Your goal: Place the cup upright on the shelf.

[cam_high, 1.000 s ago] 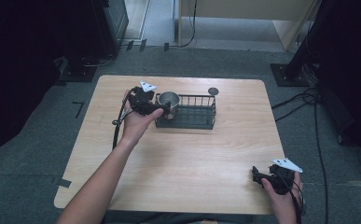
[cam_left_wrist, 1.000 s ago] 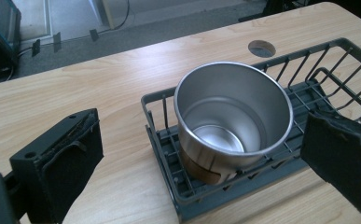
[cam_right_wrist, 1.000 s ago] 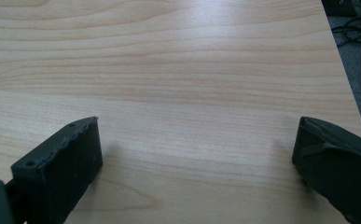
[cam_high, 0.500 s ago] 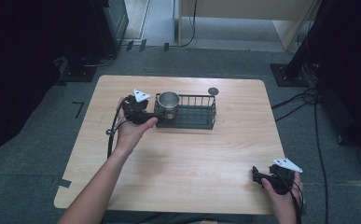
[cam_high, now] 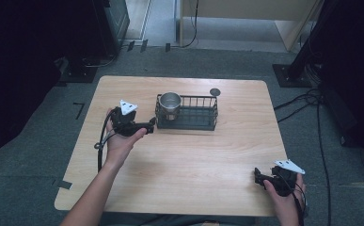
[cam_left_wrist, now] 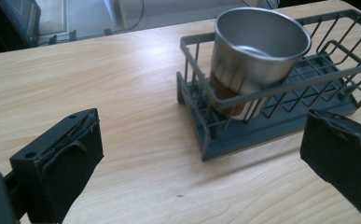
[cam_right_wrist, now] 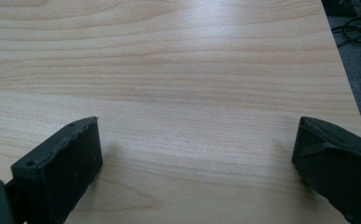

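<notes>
A steel cup (cam_high: 170, 104) stands upright in the left end of a dark wire basket (cam_high: 193, 117) at the table's middle back. In the left gripper view the cup (cam_left_wrist: 257, 51) leans against the basket's rim (cam_left_wrist: 201, 100). My left gripper (cam_high: 147, 126) is open just left of the basket, apart from it, nothing between its jaws. My right gripper (cam_high: 259, 179) rests open at the table's front right corner, over bare wood (cam_right_wrist: 192, 116).
A small dark round disc (cam_high: 215, 92) lies on the table behind the basket's right end. The wooden table (cam_high: 184, 188) has open room across its front and middle. Cables (cam_high: 320, 108) trail on the floor to the right.
My left gripper has let go of the cup and drawn back left and toward the person, away from the basket. The cup stays in the basket. The right gripper has not moved.
</notes>
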A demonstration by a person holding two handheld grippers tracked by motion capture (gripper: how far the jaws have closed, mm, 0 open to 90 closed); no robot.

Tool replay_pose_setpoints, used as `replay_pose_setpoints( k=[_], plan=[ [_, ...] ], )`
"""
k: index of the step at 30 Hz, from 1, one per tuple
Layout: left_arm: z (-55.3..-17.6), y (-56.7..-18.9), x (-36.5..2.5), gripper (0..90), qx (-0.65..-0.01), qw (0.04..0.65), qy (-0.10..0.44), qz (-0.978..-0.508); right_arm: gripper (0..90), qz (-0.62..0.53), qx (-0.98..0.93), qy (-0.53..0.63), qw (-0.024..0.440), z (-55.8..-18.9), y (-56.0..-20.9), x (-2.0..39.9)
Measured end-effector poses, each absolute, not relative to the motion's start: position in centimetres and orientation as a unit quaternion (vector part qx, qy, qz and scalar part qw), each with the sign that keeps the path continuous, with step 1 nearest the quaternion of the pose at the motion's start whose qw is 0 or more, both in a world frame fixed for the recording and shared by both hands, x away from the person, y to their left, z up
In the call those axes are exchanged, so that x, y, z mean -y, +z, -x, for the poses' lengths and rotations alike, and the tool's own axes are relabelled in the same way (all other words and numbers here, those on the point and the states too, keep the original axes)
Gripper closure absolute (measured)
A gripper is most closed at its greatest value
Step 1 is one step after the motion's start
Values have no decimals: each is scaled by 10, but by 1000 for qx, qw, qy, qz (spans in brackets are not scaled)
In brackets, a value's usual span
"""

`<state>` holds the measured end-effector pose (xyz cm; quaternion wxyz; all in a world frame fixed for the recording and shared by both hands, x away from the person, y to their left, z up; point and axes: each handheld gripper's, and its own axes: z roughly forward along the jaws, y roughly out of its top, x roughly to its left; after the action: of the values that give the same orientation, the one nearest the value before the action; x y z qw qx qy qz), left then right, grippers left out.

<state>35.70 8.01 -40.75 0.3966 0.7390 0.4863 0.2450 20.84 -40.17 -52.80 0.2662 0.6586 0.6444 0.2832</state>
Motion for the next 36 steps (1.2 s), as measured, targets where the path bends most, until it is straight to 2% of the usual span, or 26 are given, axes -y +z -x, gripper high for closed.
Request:
replay_pose_setpoints(
  k=[20,36],
  plan=[
    [-323,-442,-126,0,-523,392,245,-716,9,-659,-644,283,266,-208,-528,402],
    [-299,-484,-169,0,-566,352,246,-704,9,-659,-644,283,266,-208,-528,402]
  ],
)
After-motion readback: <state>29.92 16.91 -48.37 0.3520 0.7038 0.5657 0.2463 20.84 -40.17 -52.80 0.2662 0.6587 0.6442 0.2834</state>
